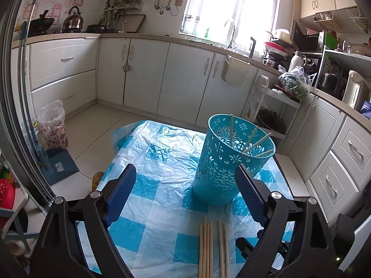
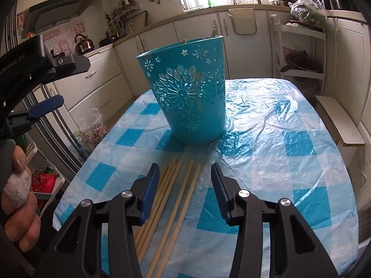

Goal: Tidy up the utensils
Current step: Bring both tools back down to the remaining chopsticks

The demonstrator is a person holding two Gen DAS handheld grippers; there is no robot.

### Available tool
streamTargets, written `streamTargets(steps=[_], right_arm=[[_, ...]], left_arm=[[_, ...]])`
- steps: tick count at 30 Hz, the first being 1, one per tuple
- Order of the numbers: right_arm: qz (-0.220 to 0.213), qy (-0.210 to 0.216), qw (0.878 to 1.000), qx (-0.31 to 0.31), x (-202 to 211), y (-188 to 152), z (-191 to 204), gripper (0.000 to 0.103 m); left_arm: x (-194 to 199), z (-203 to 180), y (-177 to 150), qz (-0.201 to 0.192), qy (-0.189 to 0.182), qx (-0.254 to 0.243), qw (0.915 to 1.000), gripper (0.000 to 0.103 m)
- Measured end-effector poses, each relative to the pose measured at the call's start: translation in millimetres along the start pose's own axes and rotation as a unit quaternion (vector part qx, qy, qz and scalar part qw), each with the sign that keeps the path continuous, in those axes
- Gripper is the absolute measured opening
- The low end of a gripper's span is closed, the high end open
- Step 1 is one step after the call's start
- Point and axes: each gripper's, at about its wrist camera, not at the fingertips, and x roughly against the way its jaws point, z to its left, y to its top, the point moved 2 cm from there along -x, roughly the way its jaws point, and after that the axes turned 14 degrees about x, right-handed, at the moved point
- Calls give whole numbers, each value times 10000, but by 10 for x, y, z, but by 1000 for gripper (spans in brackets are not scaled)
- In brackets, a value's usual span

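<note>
A teal cut-out holder (image 1: pixel 222 162) stands upright on the blue-and-white checked tablecloth (image 1: pixel 157 157) with several wooden chopsticks (image 1: pixel 252 139) leaning inside it. Several more chopsticks (image 1: pixel 212 247) lie flat side by side on the cloth in front of it. My left gripper (image 1: pixel 185 180) is open and empty above the cloth, with the holder just inside its right finger. In the right wrist view the holder (image 2: pixel 187 97) stands ahead. My right gripper (image 2: pixel 185 176) is open, low over the lying chopsticks (image 2: pixel 171 199), which run between its fingers. The left gripper also shows at that view's left edge (image 2: pixel 44 81).
The table (image 2: pixel 313 162) stands in a kitchen with white cabinets (image 1: pixel 148 74) around it. A plastic-lined bin (image 1: pixel 52 125) and a blue dustpan (image 1: pixel 60 164) stand on the floor at the left. A white shelf rack (image 2: pixel 299 46) with pots stands behind the table at the right.
</note>
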Motion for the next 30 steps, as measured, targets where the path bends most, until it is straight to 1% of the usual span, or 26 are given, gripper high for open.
streamTargets(steps=[3,6,8,10,13,17,20,25,30], right_arm=[[45,-39,10000,-8,12,-28,-25,46],[157,-105,9998,24,-8,-49,-38,46],[215,-97,9997,29,-23,-70,-40,42],[317,-74,9995,30,-56,-85,-38,35],[429,-33,9991,34,-104,-112,-23,29],[547,-55,9984,132,-161,-127,31,29],[737,-104,9971,173,-237,-162,37,28],[966,-118,9950,238,-328,-210,50,24],[1002,-130,9942,366,-353,-216,79,24]], left_arm=[[-9,1,-38,44,27,-45,10000,84],[-61,20,-96,174,90,-117,9997,85],[-147,65,-159,363,234,-177,9989,86],[-233,128,-226,551,386,-225,9975,86],[-410,210,-377,909,626,-345,9933,86],[-562,255,-528,1175,782,-546,9885,86],[-682,244,-666,1369,868,-790,9836,86],[-806,239,-805,1583,929,-1010,9778,86],[-889,213,-892,1740,938,-1156,9734,86]])
